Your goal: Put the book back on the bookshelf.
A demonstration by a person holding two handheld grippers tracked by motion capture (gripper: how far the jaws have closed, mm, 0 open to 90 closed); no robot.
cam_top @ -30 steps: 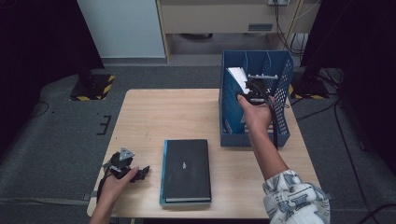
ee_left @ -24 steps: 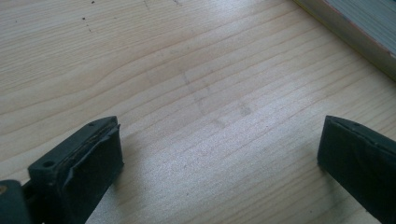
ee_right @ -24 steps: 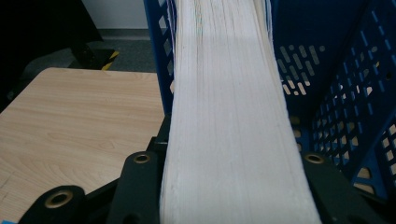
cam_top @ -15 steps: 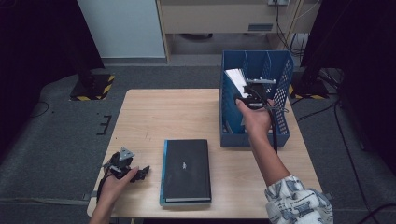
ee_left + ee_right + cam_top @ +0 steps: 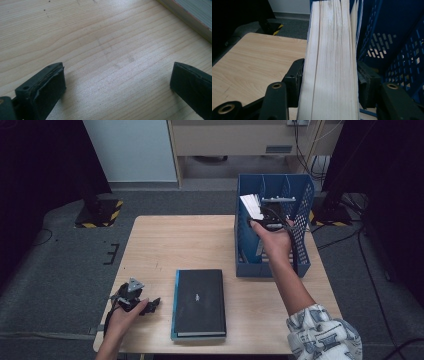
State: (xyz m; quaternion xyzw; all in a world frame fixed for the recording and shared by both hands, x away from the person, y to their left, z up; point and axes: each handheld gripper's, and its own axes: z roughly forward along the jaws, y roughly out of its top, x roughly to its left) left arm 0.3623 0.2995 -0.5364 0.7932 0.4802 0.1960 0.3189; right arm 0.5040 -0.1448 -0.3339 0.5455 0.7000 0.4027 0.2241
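A thick book (image 5: pixel 251 205) stands page-edge up in the left slot of the blue file holder (image 5: pixel 301 195). My right gripper (image 5: pixel 266 218) reaches into that slot from the near side. In the right gripper view the book's pale pages (image 5: pixel 332 50) fill the gap between the jaws of my right gripper (image 5: pixel 329 75). Those jaws have just been opening; the pages fan loose and the pads no longer squeeze them. My left gripper (image 5: pixel 149 304) rests open on the table's near left corner, with bare wood between the jaws of my left gripper (image 5: pixel 117 85).
A black hardcover book (image 5: pixel 200 302) lies flat on the wooden table (image 5: pixel 190 240) at the near middle, just right of the left gripper; its page edge (image 5: pixel 192 15) shows in the left gripper view. The holder's perforated blue walls (image 5: pixel 392 30) close in the right gripper's right side.
The right hand has drawn slightly toward the near side of the holder, and the white book now leans out to the holder's left. The left hand has stayed put.
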